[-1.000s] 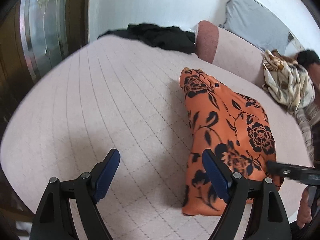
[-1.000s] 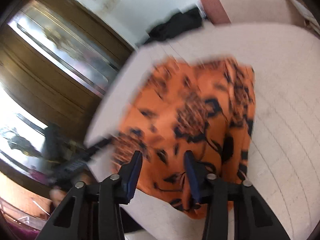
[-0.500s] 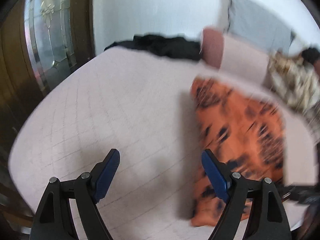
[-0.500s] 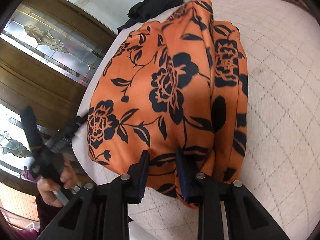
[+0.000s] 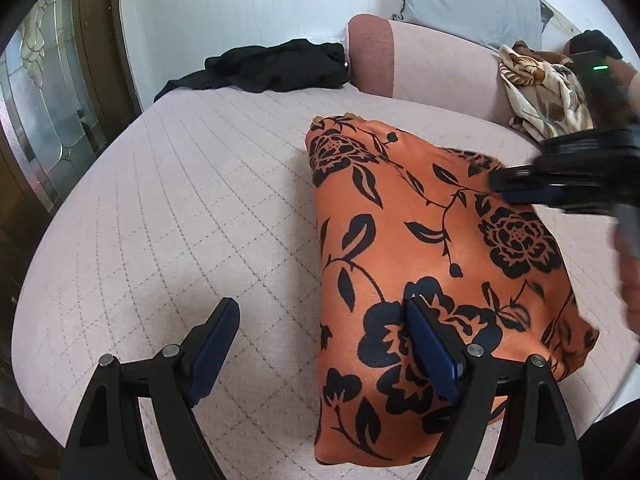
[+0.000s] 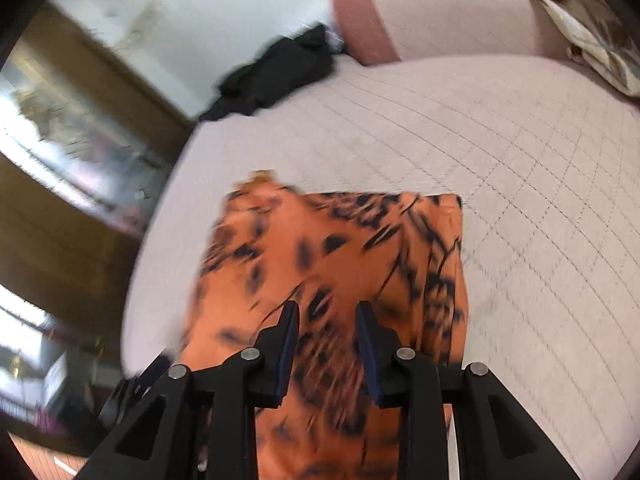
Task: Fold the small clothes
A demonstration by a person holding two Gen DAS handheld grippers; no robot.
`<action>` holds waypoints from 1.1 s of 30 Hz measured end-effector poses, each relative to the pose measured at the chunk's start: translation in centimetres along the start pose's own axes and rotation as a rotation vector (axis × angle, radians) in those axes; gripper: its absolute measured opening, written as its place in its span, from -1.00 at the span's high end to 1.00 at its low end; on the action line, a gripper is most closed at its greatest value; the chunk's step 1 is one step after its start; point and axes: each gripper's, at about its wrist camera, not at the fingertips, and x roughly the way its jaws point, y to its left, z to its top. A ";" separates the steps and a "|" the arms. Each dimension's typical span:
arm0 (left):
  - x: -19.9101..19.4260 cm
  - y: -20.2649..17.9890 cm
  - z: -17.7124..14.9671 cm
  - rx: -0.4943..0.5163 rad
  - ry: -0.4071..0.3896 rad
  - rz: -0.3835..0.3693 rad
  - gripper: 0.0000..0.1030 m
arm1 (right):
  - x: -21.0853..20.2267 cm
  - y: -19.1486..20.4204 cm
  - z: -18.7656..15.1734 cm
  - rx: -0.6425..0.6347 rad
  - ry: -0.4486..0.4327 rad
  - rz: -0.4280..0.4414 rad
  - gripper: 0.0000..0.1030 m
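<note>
left gripper [image 5: 320, 344] all matte black plastic, chunky angled arms, navy blue pads [image 5: 430, 356] on the inner faces, shiny silver pivot screws, right gripper [image 6: 327, 350] same black build with dark blue pads and silver screws, tiny green light glowing on its housing

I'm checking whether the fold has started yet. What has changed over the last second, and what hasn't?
The right gripper closed to a narrow gap low over the orange floral garment, then reopened partway and pulled back; no cloth is held. The left gripper stayed wide open beside the garment's left edge. The garment still lies folded on the pink bed, the black clothing unmoved.
</note>
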 end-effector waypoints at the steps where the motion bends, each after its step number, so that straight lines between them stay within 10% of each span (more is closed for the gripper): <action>1: 0.0 0.1 0.0 -0.006 0.004 -0.011 -0.67 | 1.0 -0.3 0.5 0.004 0.004 -0.024 0.37; 8: -0.1 -0.8 0.6 0.023 -0.001 0.002 -0.67 | 4.4 0.9 3.2 -0.015 0.078 -0.149 0.35; 15: -0.2 -0.6 0.4 0.020 -0.002 -0.014 -0.67 | 4.7 6.5 4.7 -0.107 0.040 0.009 0.35; 22: -0.3 -0.3 0.8 0.009 0.000 -0.012 -0.67 | 13.3 9.2 5.5 -0.159 0.130 -0.019 0.32; 33: -0.4 -0.4 1.6 -0.008 0.006 -0.015 -0.68 | 5.4 7.2 3.1 -0.124 0.042 0.064 0.32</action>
